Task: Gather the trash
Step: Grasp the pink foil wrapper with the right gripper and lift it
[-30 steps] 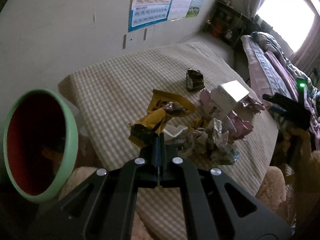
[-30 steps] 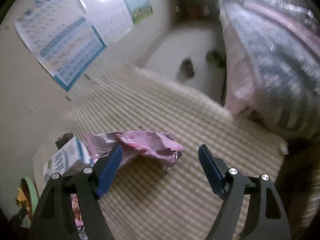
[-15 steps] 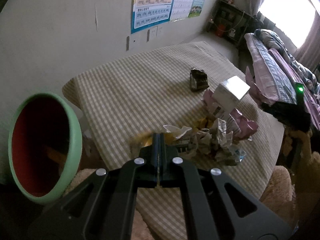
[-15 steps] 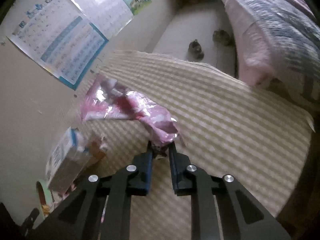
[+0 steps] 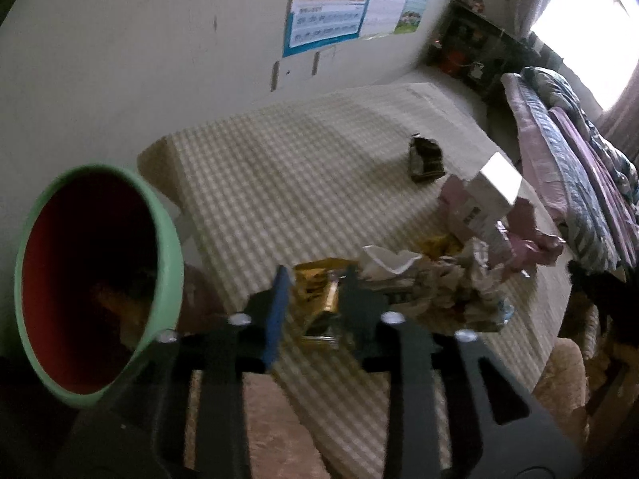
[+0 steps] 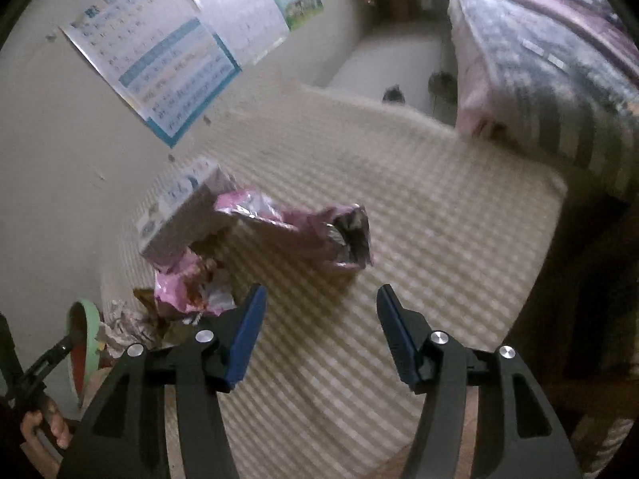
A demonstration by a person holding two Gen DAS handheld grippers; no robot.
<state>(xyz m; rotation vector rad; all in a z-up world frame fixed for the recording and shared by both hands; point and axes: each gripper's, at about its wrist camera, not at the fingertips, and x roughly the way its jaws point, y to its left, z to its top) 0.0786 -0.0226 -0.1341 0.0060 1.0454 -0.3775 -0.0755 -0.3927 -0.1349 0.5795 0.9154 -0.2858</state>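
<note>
My left gripper (image 5: 313, 303) is open, its jaws on either side of a yellow wrapper (image 5: 319, 299) at the near edge of the checked table (image 5: 279, 167). A green bin with a red inside (image 5: 92, 279) stands just left of it. My right gripper (image 6: 319, 331) is open and empty above the table; a pink foil wrapper (image 6: 319, 231) lies just beyond its fingers. A white carton (image 6: 179, 207) leans next to that wrapper. Crumpled paper and wrappers (image 5: 451, 279) lie piled to the right of the left gripper.
A dark crumpled wrapper (image 5: 425, 157) lies alone farther back on the table. A bed with striped covers (image 5: 567, 167) stands to the right. A wall with posters (image 6: 167, 60) runs along the table's far side. The bin also shows in the right wrist view (image 6: 86, 339).
Both grippers have opened. The right one let go of the pink wrapper, which now lies on the table. The left one let go of the yellow wrapper, which lies between its jaws.
</note>
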